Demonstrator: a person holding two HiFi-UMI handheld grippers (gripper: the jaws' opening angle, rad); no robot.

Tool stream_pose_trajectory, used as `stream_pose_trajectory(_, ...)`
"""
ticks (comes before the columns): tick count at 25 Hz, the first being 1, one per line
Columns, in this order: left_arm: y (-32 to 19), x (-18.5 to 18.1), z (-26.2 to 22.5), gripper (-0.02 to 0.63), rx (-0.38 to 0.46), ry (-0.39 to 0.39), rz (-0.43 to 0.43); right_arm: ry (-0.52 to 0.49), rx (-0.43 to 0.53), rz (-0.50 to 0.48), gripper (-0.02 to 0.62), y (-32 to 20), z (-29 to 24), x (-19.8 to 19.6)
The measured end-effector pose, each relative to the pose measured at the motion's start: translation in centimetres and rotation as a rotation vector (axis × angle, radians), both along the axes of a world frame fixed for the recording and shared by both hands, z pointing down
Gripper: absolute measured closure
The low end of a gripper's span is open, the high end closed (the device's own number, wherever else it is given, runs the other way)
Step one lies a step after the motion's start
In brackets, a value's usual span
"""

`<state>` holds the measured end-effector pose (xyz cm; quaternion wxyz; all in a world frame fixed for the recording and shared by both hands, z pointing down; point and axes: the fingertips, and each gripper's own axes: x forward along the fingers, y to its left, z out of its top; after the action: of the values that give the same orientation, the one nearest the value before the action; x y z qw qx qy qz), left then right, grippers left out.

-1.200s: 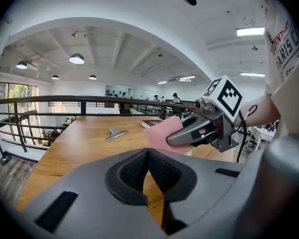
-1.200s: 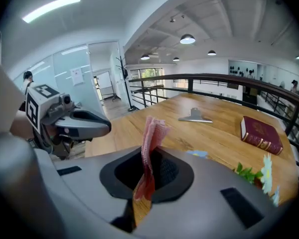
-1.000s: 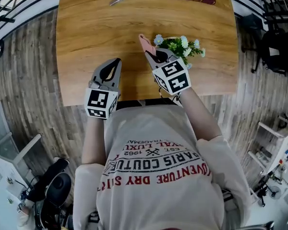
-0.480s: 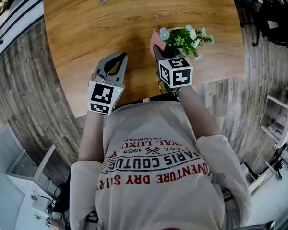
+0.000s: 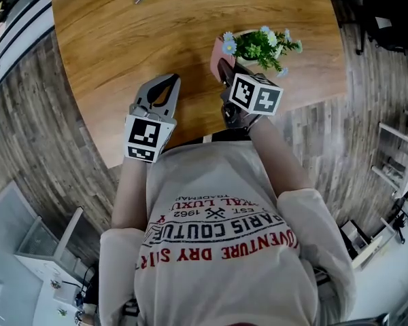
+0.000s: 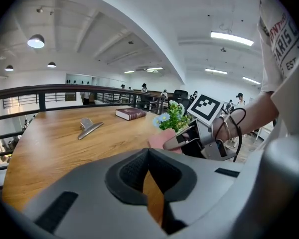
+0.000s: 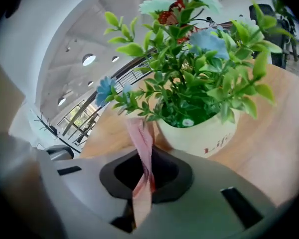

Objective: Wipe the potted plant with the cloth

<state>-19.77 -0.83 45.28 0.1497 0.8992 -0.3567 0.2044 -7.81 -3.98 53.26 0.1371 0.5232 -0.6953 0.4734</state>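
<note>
The potted plant (image 5: 262, 45), green leaves with small blue and white flowers in a cream pot (image 7: 204, 132), stands on the wooden table (image 5: 122, 39) near its right front edge. My right gripper (image 5: 222, 66) is shut on a pink cloth (image 5: 216, 54), which hangs upright against the pot's left side. In the right gripper view the cloth (image 7: 142, 138) runs up from the jaws to the lower leaves (image 7: 189, 73). My left gripper (image 5: 168, 81) is shut and holds nothing. It hovers over the table's front edge, left of the plant (image 6: 172, 116).
A metal clip (image 6: 89, 127) and a dark red book (image 6: 131, 113) lie farther back on the table. The table's front edge (image 5: 190, 138) runs just before my body, with plank floor (image 5: 41, 114) to both sides. A railing (image 6: 65, 91) borders the far side.
My right gripper has rolled and dropped a little beside the pot, still holding the cloth. The left gripper has hardly moved.
</note>
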Motion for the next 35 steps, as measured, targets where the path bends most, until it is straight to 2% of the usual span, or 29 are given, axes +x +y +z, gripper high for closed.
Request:
stream_pose_trajectory(9, 0.9, 0.7, 0.5, 0.591, -0.011, 0.002, 0.023, -0.104, -0.076, 0.150, 0.555, 1.3, 0.9, 2.5)
stream_pose_trajectory(16, 1.5, 1.5, 0.9, 0.591, -0.021, 0.006, 0.052, -0.120, -0.112, 0.215, 0.555, 2.9, 1.8, 4.6)
stream_pose_trajectory(21, 1.7, 2.4, 0.7, 0.591, -0.014, 0.015, 0.078, -0.049, -0.112, 0.204, 0.555, 4.4, 2.0, 6.3)
stream_pose_trajectory(25, 2.2, 3.4, 0.5, 0.591, -0.011, 0.028, 0.096, -0.049, -0.125, 0.218, 0.555, 5.6, 1.5, 7.4)
stream_pose_trajectory(30, 2.5, 5.5, 0.3, 0.591, -0.006, 0.046, 0.122, 0.033, -0.099, 0.184, 0.555, 6.7, 0.3, 9.8)
stream_pose_trajectory(33, 2.6, 6.9, -0.4, 0.591, -0.009, 0.096, 0.099, 0.074, -0.072, 0.156, 0.555, 7.2, -0.9, 11.5)
stream_pose_trajectory(35, 2.5, 7.8, -0.5, 0.589, -0.020, 0.100, 0.081, 0.110, -0.053, 0.128, 0.555, 7.2, -1.7, 12.9)
